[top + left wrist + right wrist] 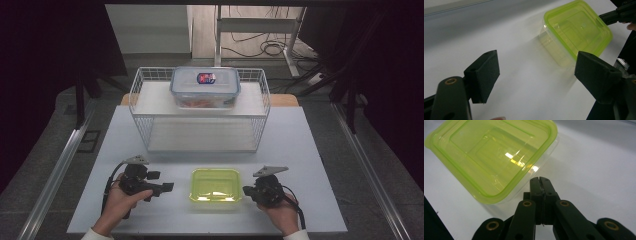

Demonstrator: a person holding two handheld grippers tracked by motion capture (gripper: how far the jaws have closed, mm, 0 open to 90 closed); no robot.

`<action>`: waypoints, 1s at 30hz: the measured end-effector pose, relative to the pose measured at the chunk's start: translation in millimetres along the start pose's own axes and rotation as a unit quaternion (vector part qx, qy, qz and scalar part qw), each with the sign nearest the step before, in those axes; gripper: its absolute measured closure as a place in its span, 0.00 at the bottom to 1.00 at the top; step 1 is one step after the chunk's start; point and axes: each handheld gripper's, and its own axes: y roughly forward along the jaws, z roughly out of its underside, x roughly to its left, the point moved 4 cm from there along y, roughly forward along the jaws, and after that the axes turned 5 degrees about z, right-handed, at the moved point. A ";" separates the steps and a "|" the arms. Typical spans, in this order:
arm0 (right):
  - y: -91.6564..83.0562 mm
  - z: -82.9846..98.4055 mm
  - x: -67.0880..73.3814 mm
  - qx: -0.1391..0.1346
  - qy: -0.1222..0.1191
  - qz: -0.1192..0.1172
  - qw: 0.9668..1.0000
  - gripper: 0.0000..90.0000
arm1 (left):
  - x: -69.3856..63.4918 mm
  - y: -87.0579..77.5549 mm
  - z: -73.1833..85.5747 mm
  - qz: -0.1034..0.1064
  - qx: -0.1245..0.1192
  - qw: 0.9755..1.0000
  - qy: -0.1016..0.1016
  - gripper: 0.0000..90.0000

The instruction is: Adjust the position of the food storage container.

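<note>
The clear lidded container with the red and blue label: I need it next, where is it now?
In the high view the clear lidded container with the red and blue label sits on the upper shelf of the white wire rack, at the table's far side, beyond the green-lidded plastic box.

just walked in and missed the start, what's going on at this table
A person sits at a white table with a gripper in each hand. Between the hands lies a green-lidded plastic container, lid on. The left gripper is open and aimed at it from a short way off; the right gripper is shut, its tip right at the container's edge. Nothing is grasped. Farther back, a clear lidded food box sits on the upper shelf of a white wire rack.
</note>
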 end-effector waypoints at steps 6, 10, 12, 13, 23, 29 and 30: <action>5.9 -4.5 3.4 -0.003 -0.007 0.003 1.000 0.99 | -0.7 2.1 0.1 0.001 0.003 1.000 0.001 0.22; 12.0 -9.4 11.2 -0.003 -0.018 0.004 1.000 0.99 | -1.0 1.2 -0.3 0.002 0.001 1.000 0.000 0.22; 12.8 -10.2 12.4 -0.004 -0.019 0.005 1.000 0.99 | -0.6 1.0 -0.4 0.002 0.000 1.000 0.000 0.22; 11.8 -10.1 11.8 -0.006 -0.018 0.003 1.000 0.99 | -0.6 0.7 -0.4 0.002 -0.001 1.000 -0.001 0.22; -12.8 -8.3 -7.3 -0.049 0.022 0.002 0.999 0.76 | -5.6 -1.0 -3.2 0.001 -0.015 1.000 -0.003 0.22; -21.4 -13.4 -12.7 -0.081 0.061 -0.031 0.994 0.46 | -10.9 -4.8 -7.8 -0.015 -0.043 0.999 -0.003 0.23; -21.2 -13.4 -12.5 -0.079 0.062 -0.033 0.994 0.43 | -11.6 -4.2 -7.9 -0.012 -0.041 0.999 -0.005 0.23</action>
